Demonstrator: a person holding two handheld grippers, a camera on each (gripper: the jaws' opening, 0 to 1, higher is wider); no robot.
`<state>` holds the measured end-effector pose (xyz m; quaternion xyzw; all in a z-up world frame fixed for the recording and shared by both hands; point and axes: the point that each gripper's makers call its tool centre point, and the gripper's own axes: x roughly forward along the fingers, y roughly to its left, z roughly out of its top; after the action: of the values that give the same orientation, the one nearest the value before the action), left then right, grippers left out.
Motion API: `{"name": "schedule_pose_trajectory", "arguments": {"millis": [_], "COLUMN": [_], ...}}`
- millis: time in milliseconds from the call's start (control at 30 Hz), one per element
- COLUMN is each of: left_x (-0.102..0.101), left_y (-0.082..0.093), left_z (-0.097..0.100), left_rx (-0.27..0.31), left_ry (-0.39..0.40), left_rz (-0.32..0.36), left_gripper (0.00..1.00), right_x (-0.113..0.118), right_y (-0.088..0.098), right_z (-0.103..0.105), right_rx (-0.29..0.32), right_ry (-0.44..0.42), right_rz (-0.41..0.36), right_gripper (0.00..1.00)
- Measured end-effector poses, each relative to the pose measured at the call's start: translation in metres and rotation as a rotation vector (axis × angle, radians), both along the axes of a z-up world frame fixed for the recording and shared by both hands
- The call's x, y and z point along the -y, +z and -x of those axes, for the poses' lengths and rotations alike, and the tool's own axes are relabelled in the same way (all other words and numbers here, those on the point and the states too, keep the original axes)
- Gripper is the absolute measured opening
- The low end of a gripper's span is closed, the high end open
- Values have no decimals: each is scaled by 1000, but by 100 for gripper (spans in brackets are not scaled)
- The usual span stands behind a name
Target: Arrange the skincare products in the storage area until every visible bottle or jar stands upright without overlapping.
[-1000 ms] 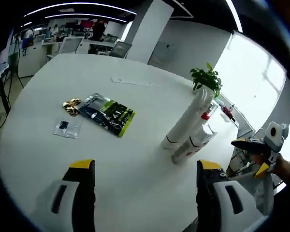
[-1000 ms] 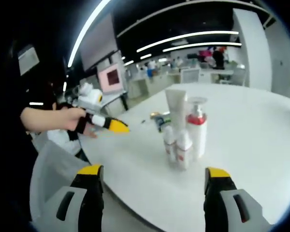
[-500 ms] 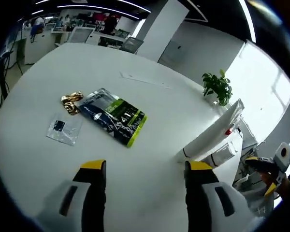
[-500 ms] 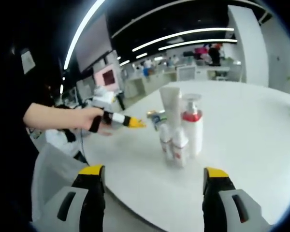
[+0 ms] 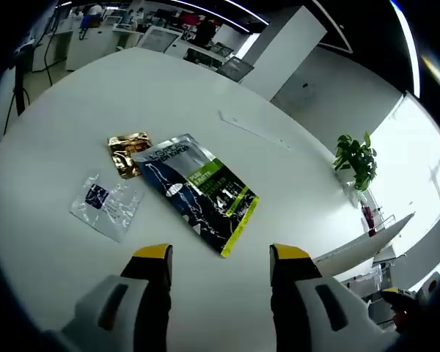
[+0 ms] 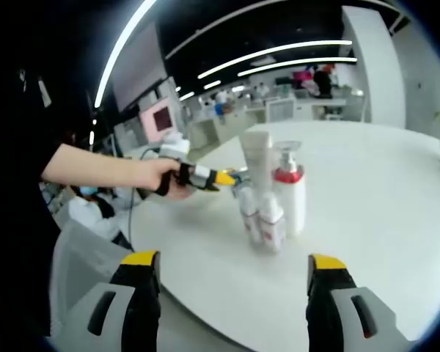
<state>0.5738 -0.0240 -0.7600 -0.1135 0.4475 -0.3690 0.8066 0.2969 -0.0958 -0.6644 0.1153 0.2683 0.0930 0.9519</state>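
- In my right gripper view, the skincare products stand close together on the big white table [image 6: 396, 205]: a tall white tube [image 6: 256, 158], a white pump bottle [image 6: 289, 192] with a red collar, and two small white bottles [image 6: 264, 220] right in front of them.
- All of them stand up straight, touching or almost touching.
- This group sits ahead of my right gripper [image 6: 231, 275], in the middle above the space between its two yellow-tipped jaws, and well apart from them.
- My right gripper's jaws are wide apart and hold nothing.
- My left gripper [image 6: 221, 177] comes in from the left of that view, held by a hand [image 6: 165, 177]. Its yellow tip is just beside the tube.
- In my left gripper view, the white tube [image 5: 367, 240] shows at the far right edge, leaning across the picture, off to the right of my jaws.
- My left gripper [image 5: 220, 260] has its jaws apart with nothing between them.
- Just ahead of the jaws lies a dark packet with a green stripe [image 5: 198, 192], flat on the table.
- Beside it are a small gold wrapper [image 5: 129, 152] and a clear little bag [image 5: 106, 205].
- A green plant [image 5: 358, 158] stands near the table's far edge.
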Motion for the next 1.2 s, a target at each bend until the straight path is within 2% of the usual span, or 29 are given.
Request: {"name": "schedule_pose_trajectory", "arguments": {"millis": [233,367,500,633,733,900,933,1100,1200], "left_x": [-1,-4,5,7,5,-4,-6,-3,-4], "left_y": [-6,-13,-12,-13,-18,-28,-29,-28,-30], "left_z": [-16,-27,-38,-44,-46,-47,-49,-51,-52], "left_rx": [-25,-56,-82,-133,-147,-167,-182,-188,-160], "left_ry": [83,159,233,317,357,416,452,449,430], "left_rz": [13,15,62,86,65,27,31,42,28], "left_gripper": [42,37,30,26,23,2,5,4,3], "right_x": [1,1,2,2,3,3,3,2,2], "right_y": [-2,-4,-5,-6,-6,-6,-6,-7,-7], "right_z": [0,0,0,1,1,1,1,1,1], "right_rx": [-12,-19,-26,-29,-30,-31,-32,-35,-38], "right_ry": [-9,-6,-8,-10,-13,-16,-17,-16,-16], "right_rz": [-6,-1,-3,-3,-6,-8,-8,-8,-7], "right_gripper": [85,84,84,84,84,84,84,84,84]}}
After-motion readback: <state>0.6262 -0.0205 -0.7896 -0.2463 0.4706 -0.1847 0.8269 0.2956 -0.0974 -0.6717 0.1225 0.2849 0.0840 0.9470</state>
